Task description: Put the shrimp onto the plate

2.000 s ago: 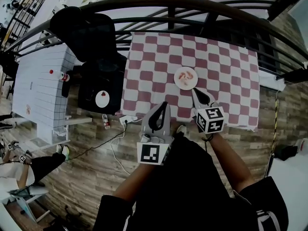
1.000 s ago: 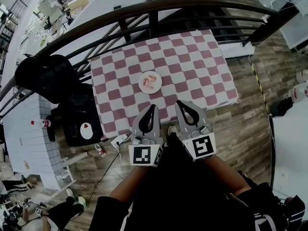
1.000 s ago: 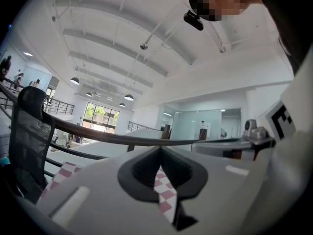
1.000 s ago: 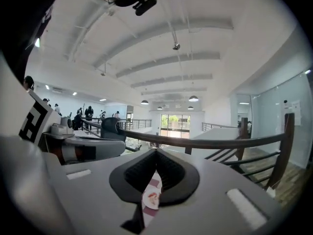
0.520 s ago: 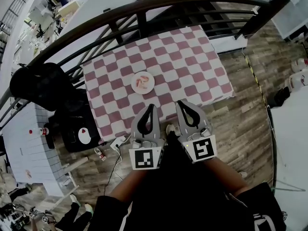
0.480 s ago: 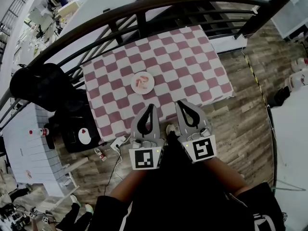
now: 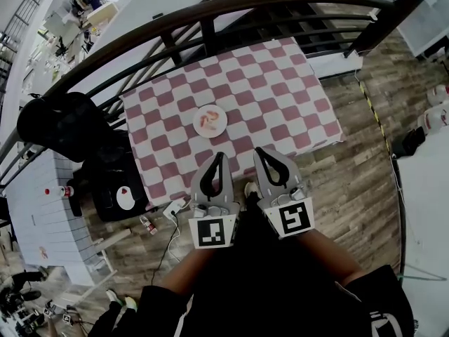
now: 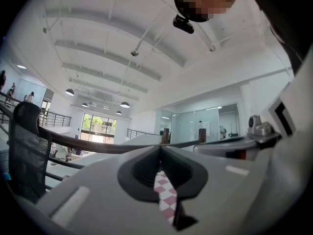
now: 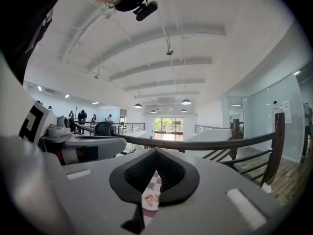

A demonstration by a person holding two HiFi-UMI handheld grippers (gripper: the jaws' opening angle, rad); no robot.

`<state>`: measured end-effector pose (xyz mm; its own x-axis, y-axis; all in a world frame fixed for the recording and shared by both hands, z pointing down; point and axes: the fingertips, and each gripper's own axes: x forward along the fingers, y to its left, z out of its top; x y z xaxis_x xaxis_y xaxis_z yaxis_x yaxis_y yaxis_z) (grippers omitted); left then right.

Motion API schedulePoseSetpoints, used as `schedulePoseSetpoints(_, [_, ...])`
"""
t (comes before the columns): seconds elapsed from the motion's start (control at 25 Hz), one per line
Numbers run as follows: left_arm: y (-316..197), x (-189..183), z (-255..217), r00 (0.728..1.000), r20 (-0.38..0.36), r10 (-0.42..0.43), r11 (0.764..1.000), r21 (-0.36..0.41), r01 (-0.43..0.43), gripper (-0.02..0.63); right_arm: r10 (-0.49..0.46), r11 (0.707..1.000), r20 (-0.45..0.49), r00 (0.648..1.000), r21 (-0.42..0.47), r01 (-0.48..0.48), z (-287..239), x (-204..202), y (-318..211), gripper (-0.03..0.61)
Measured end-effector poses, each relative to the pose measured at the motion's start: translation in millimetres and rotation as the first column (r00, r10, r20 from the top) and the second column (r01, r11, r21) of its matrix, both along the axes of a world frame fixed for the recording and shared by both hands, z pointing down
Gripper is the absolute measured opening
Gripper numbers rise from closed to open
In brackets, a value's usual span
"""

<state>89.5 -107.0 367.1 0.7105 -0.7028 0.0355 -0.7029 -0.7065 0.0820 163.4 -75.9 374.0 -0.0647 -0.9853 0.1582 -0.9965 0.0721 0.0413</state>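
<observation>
From where I stand, the shrimp (image 7: 209, 120) are lying on the small white plate (image 7: 222, 128), which sits towards the near side of the red-and-white checked desk (image 7: 287, 76). They look like a few pink curls, too small for me to say which way each one lies. The person holds both tools low and close to the body, short of the desk's near edge, tips pointing towards the plate. The left gripper (image 7: 219, 154) has its fingers clenched together with nothing between them, and the right gripper (image 7: 257, 149) is pressed shut and empty as well. The plate lies straight ahead of the left tips and a little up and to the left of the right ones, so the left hand is the nearer. To my eye nothing remains to be carried; the job looks finished.
</observation>
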Motion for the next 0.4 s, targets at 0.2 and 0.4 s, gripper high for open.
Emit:
schedulePoseSetpoints(0.2, [-2,-8,1,1.000,0.006,-0.011,1.000,-0.002,0.011,0.011,-0.016,1.000,0.003,1.000,-0.008,0.016,2,-9,-4,-0.002])
schedulePoseSetpoints(0.4, [-6,-17,4,1.000,0.005,-0.022,1.000,-0.007,0.022,0.011,-0.031,0.999,0.000,1.000,-0.009,0.031,4,-19,-8,-0.002])
